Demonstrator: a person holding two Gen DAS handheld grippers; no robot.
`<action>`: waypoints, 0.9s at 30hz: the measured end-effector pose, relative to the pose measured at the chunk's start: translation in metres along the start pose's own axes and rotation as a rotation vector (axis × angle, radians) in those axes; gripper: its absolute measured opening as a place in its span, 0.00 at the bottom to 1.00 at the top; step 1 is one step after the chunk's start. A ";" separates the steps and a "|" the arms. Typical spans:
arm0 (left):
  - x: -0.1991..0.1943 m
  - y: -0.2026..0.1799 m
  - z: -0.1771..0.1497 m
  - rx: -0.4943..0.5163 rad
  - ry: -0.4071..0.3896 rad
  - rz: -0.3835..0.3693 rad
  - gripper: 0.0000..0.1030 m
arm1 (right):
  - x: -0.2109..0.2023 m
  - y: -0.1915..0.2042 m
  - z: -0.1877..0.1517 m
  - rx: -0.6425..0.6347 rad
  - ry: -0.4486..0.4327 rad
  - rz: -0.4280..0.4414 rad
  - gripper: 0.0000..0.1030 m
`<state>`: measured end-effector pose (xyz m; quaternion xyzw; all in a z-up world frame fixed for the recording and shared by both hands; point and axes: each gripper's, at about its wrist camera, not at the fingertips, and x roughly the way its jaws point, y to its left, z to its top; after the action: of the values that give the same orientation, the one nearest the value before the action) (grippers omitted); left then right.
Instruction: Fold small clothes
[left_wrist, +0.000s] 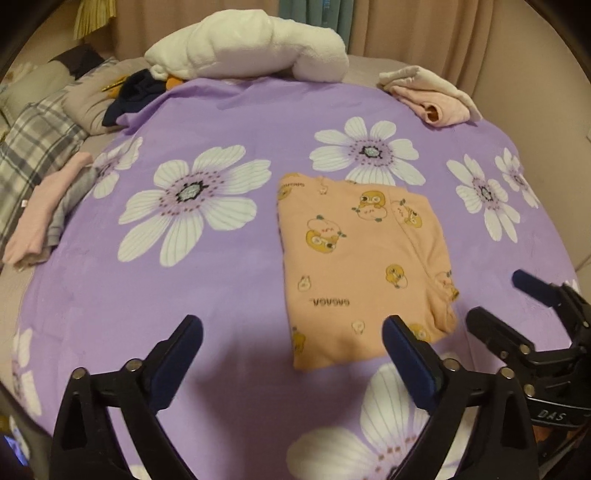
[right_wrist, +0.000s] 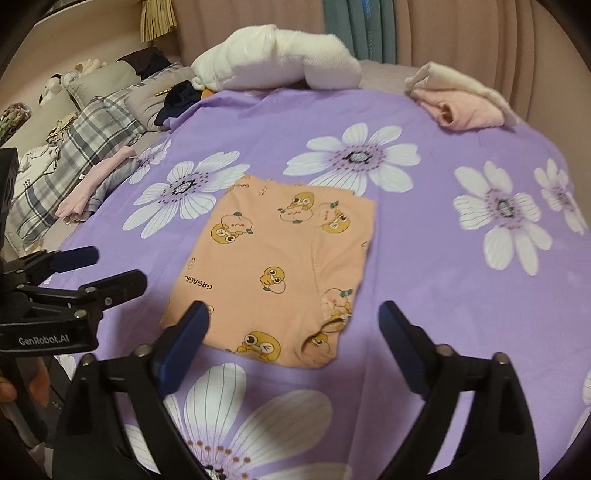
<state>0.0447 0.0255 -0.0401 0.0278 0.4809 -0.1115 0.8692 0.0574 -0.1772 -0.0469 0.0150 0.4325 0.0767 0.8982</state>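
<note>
- Bed under a purple sheet (left_wrist: 236, 122) printed with big white flowers; beige curtains (right_wrist: 480, 33) behind.
- Peach garment (left_wrist: 362, 266) with duck prints and "GAGAGA" lettering, folded into a flat rectangle, lying near the middle of the sheet, toward the near edge.
- Left gripper (left_wrist: 293, 334): spread wide, nothing between the fingers, hovering above the sheet at the garment's near-left corner; right-hand finger overlapping the garment's near edge in the left wrist view, contact unclear.
- Right gripper (right_wrist: 293, 319): also spread wide and empty, above the garment's near edge; left-hand finger in front of the near-left corner.
- Each gripper visible from the other's camera, side by side, apart.
- Pink and cream clothes (right_wrist: 461, 99) bundled at the far right of the sheet.
- White fluffy blanket (left_wrist: 247, 48) rolled at the far edge.
- Pink and grey folded pile (left_wrist: 44, 218) at the left edge, beside a plaid pillow (right_wrist: 74, 147).
- Dark navy cloth (left_wrist: 133, 92) near the blanket's left end.
</note>
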 end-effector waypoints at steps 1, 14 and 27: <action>-0.001 -0.001 0.000 0.007 0.009 0.007 0.98 | -0.006 0.000 0.000 0.001 -0.010 -0.002 0.99; -0.015 -0.010 -0.018 0.028 0.014 0.045 0.98 | -0.009 0.004 -0.014 0.020 0.031 -0.009 1.00; -0.020 -0.006 -0.018 0.018 0.006 0.049 0.98 | -0.016 0.008 -0.011 0.011 0.016 -0.017 1.00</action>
<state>0.0181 0.0255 -0.0329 0.0476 0.4819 -0.0941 0.8699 0.0379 -0.1720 -0.0404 0.0156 0.4402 0.0669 0.8953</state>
